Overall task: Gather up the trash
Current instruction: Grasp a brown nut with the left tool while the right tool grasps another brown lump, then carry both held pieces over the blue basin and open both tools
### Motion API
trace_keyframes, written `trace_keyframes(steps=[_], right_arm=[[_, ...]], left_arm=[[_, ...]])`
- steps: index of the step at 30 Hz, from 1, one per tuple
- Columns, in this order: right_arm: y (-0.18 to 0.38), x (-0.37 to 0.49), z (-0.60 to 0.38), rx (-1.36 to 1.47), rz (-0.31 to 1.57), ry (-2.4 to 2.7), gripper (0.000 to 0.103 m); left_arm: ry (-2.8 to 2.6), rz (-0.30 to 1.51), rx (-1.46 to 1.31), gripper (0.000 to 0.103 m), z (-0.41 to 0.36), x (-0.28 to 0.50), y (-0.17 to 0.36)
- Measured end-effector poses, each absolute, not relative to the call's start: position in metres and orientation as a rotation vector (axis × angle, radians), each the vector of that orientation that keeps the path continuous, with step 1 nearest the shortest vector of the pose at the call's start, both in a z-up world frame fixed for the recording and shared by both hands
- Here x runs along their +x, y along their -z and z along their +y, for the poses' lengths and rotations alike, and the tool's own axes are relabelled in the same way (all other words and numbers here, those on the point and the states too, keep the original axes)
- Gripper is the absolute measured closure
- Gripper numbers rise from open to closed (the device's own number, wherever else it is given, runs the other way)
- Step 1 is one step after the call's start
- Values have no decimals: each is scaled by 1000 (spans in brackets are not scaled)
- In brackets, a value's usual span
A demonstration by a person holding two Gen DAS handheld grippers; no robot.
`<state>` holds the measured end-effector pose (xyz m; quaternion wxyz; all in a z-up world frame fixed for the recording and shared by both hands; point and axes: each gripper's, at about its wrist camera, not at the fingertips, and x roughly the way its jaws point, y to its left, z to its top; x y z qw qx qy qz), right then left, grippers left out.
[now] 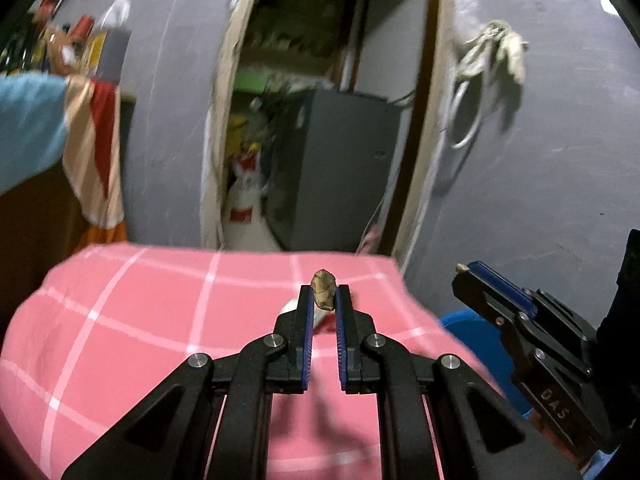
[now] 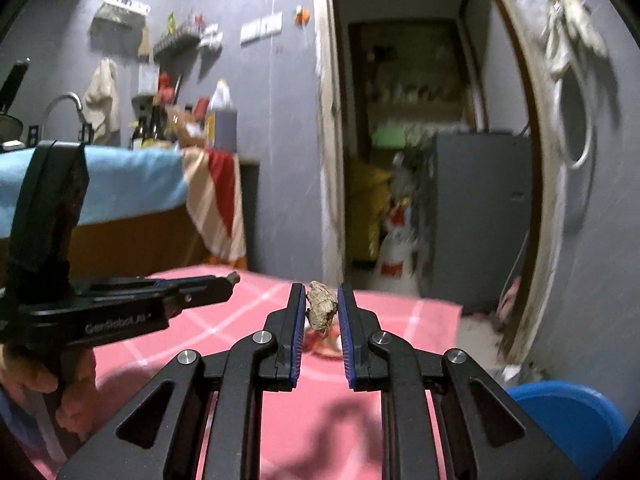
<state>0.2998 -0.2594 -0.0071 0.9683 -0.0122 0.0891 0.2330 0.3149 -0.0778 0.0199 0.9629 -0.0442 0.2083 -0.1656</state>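
Left wrist view, from left to right. A blue cloth (image 1: 28, 128) fills the upper left of the frame, with a striped cloth (image 1: 98, 152) hanging beside it. The pink checked tablecloth (image 1: 132, 320) covers the lower half. At centre, the left gripper (image 1: 325, 298) is clenched on a small brown crumpled scrap (image 1: 323, 290), held above the tablecloth. Behind it stands an open doorway with a grey cabinet (image 1: 340, 168). At lower right, the right gripper (image 1: 464, 270) enters the frame, above a blue bin (image 1: 472, 328).

Right wrist view, from left to right. The left gripper (image 2: 234, 278) lies level at centre left. At centre, the right gripper (image 2: 320, 304) is clamped on a grey-brown crumpled wad (image 2: 321, 306), raised over the tablecloth (image 2: 400, 320). The blue bin (image 2: 568, 412) sits at the lower right.
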Motion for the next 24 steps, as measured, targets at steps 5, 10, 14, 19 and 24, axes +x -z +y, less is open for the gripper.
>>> trace_keyframes(steps=[5, 10, 14, 19, 24], right_arm=[[-5, 281, -282, 3, 79, -407, 89], [-8, 269, -310, 29, 38, -333, 89], [-8, 260, -335, 46, 25, -273, 89], [-5, 255, -358, 69, 38, -206, 89], [3, 256, -381, 102, 78, -163, 89]], left_arm=[[386, 322, -76, 95, -108, 295, -35], [440, 275, -63, 95, -134, 286, -43], [484, 261, -45, 95, -156, 283, -44], [530, 277, -29, 95, -188, 281, -43], [582, 337, -22, 95, -216, 288, -37]])
